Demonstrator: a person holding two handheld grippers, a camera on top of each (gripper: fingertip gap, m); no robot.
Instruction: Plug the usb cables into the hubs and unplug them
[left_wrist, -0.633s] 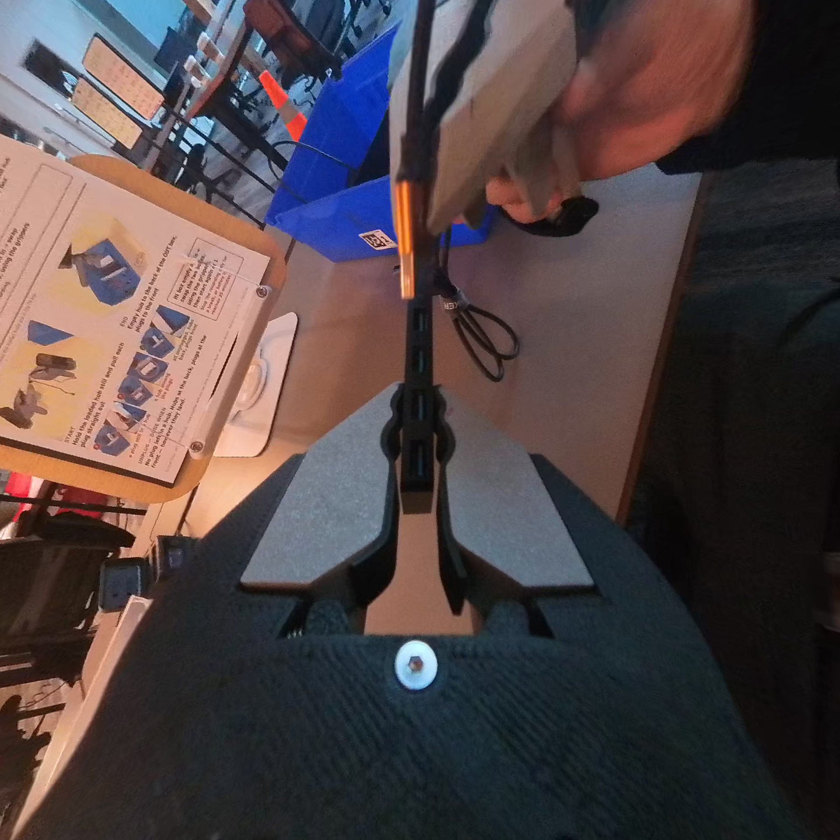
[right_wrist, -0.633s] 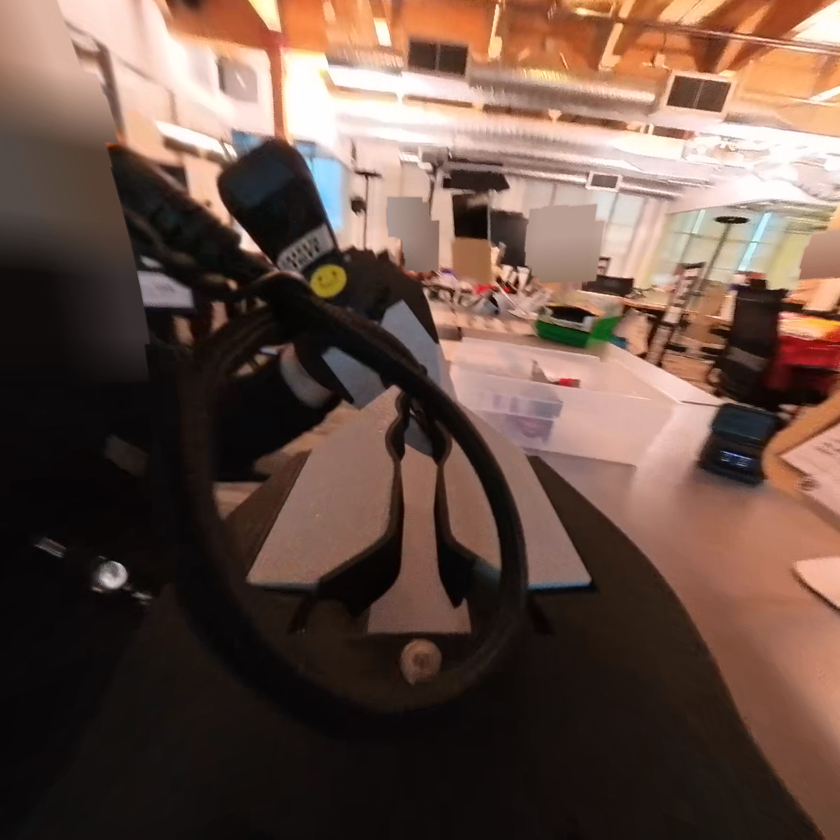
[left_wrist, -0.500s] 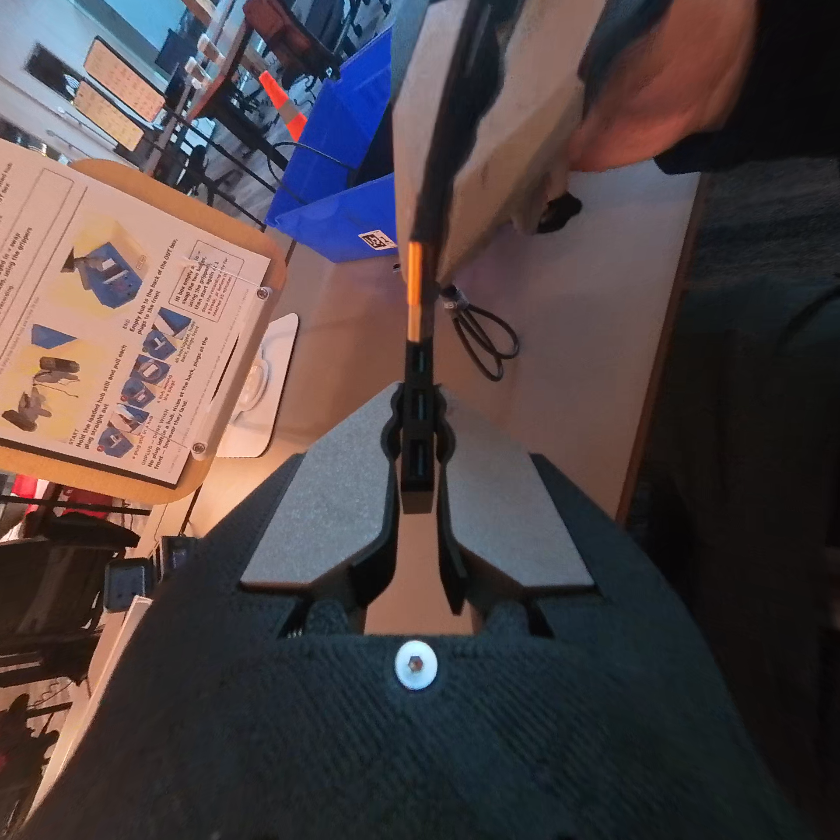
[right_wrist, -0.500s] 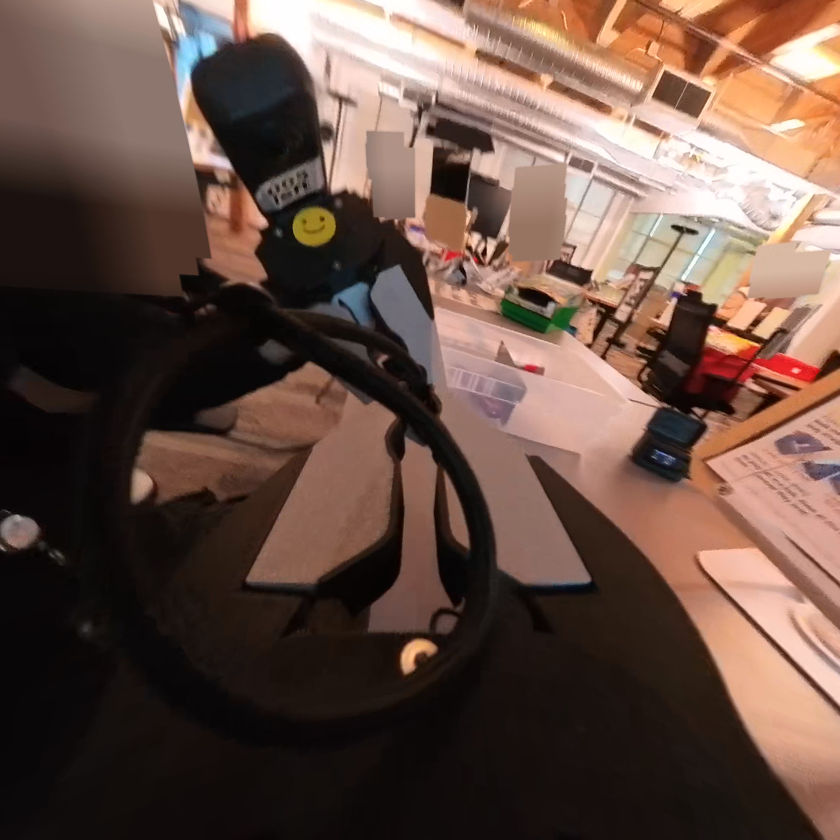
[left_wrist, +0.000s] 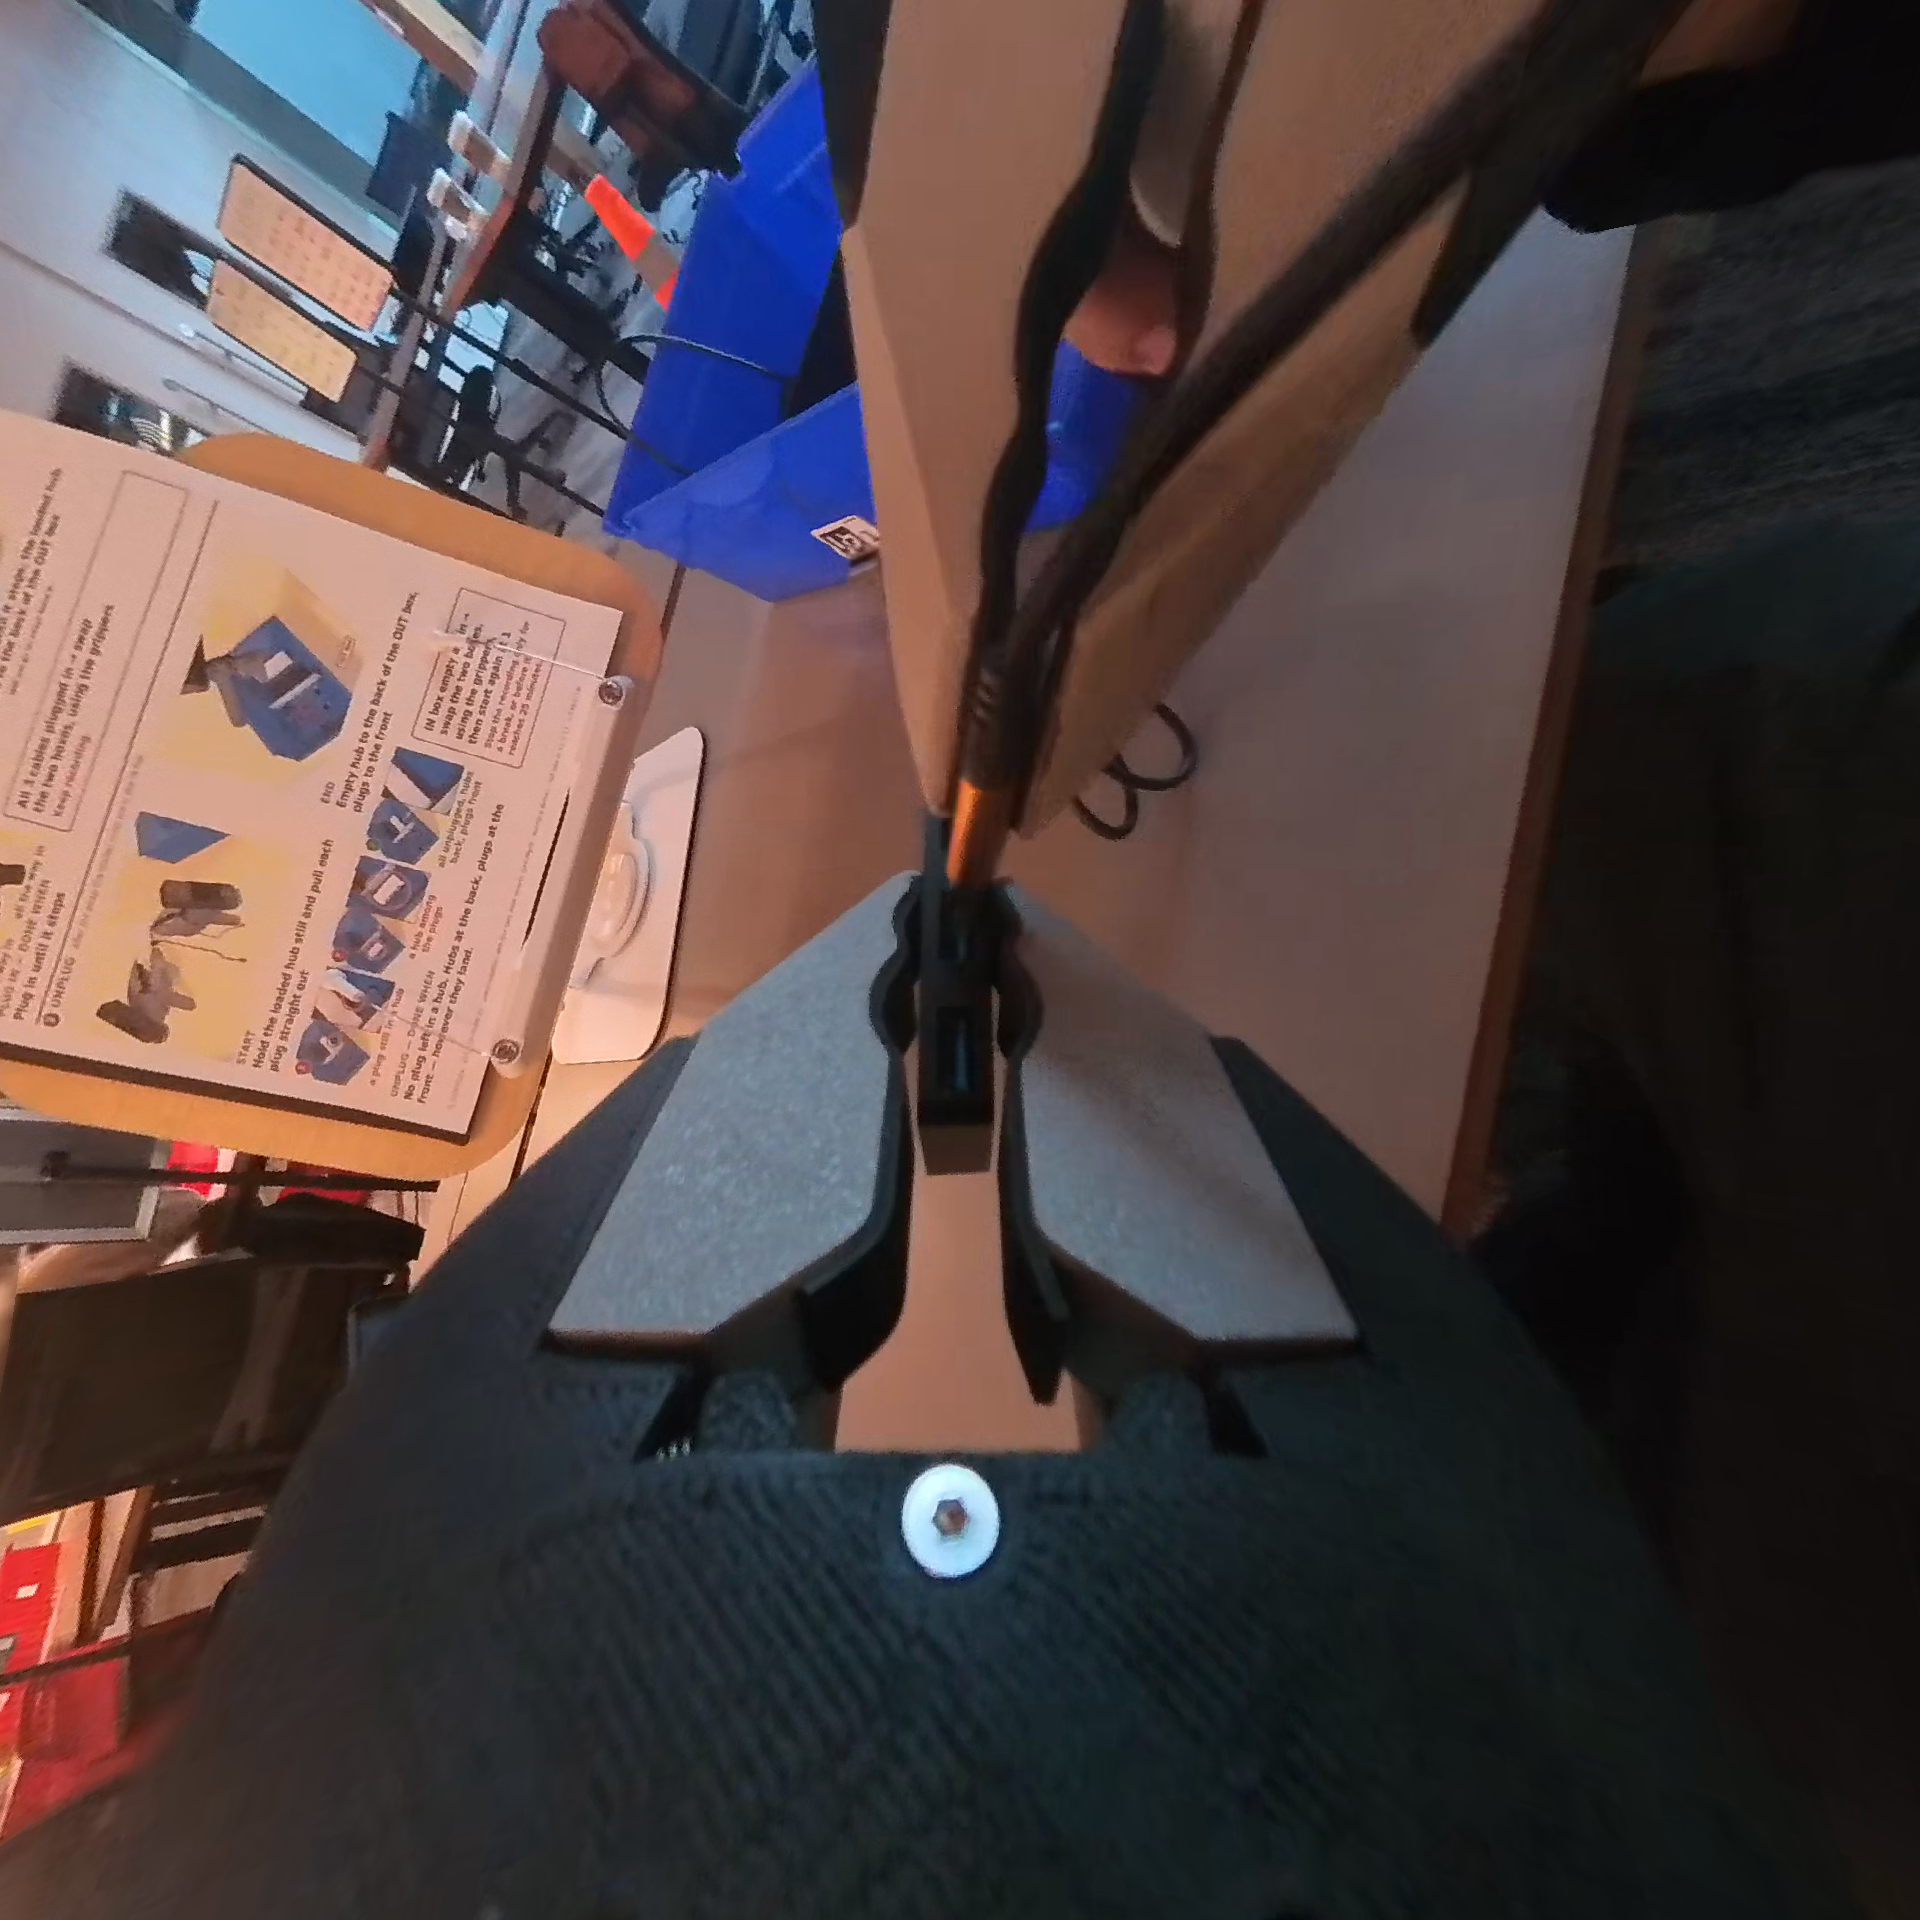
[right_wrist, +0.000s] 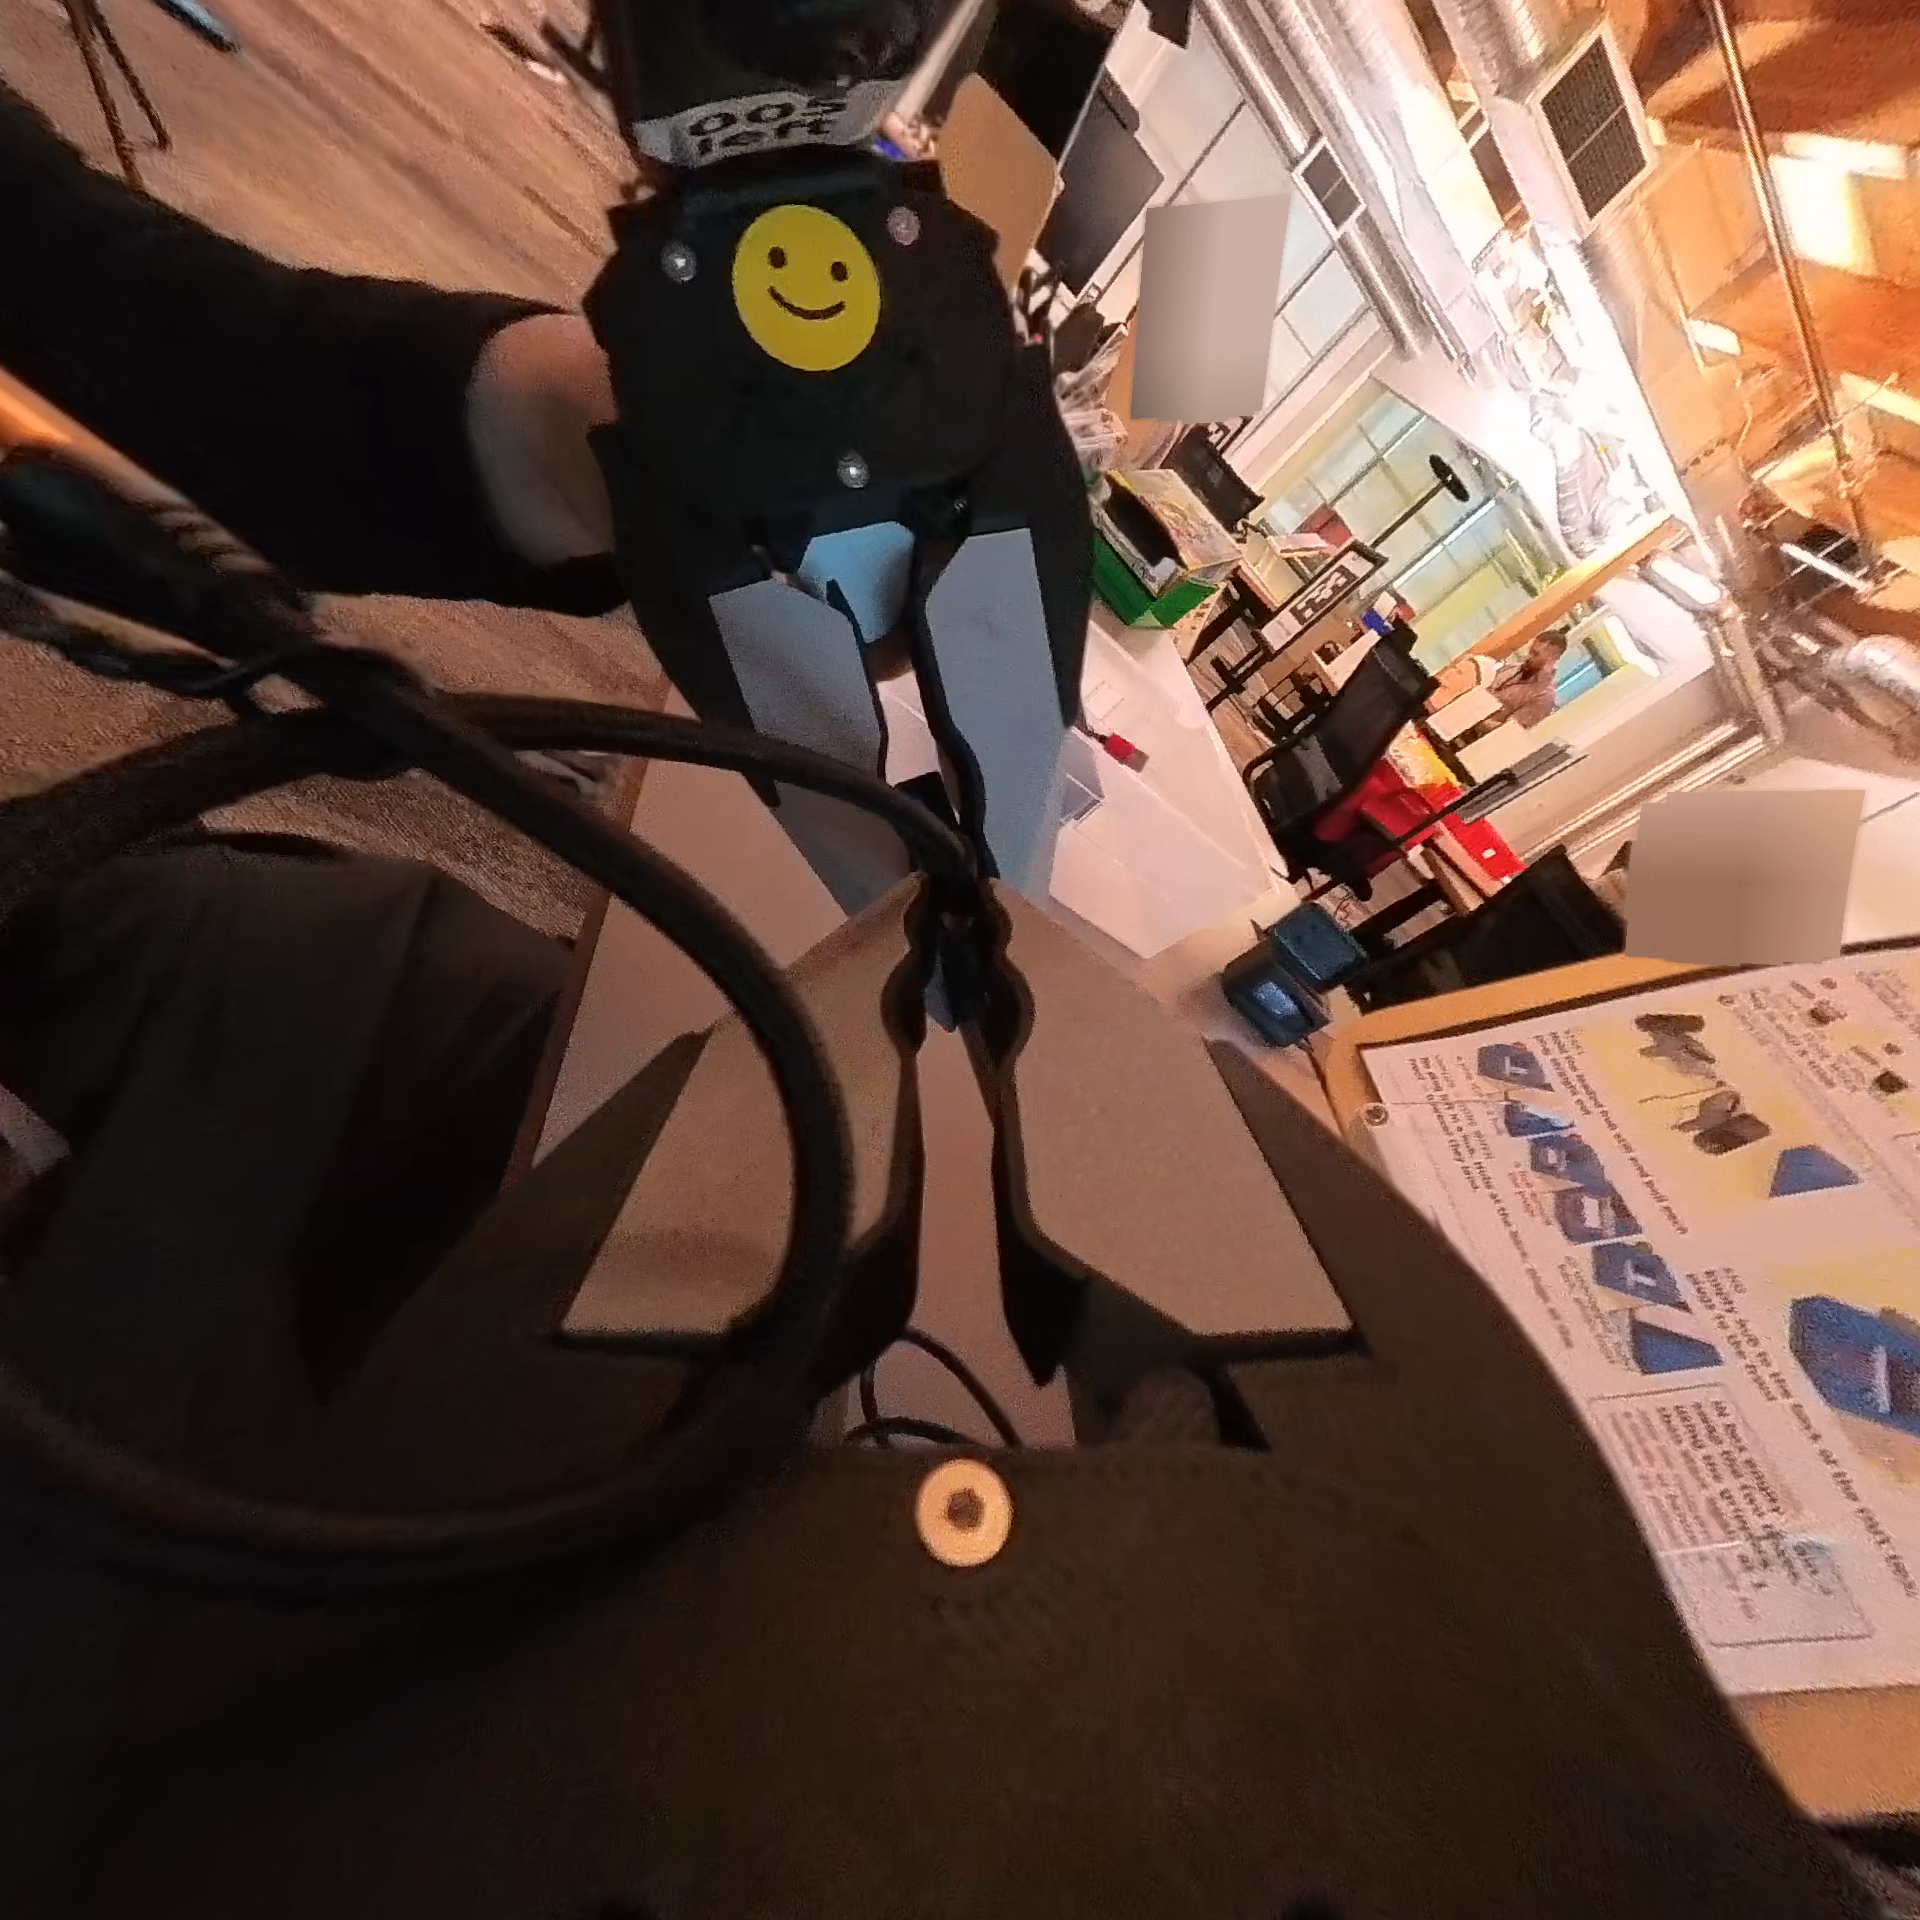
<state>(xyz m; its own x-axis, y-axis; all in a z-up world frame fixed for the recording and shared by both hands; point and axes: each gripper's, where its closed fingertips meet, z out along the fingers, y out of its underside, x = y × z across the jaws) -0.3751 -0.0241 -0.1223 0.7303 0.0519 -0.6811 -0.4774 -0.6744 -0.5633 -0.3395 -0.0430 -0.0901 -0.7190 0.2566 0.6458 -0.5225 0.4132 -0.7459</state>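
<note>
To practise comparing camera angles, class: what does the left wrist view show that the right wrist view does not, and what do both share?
Only the left wrist view shows the slim black USB hub clamped in the left gripper, the orange-metal plug at its ports, and blue plastic bins.

Only the right wrist view shows the round yellow smiley sticker and the looping black braided cable.

Both show the illustrated instruction sheet on its wooden board.
</note>
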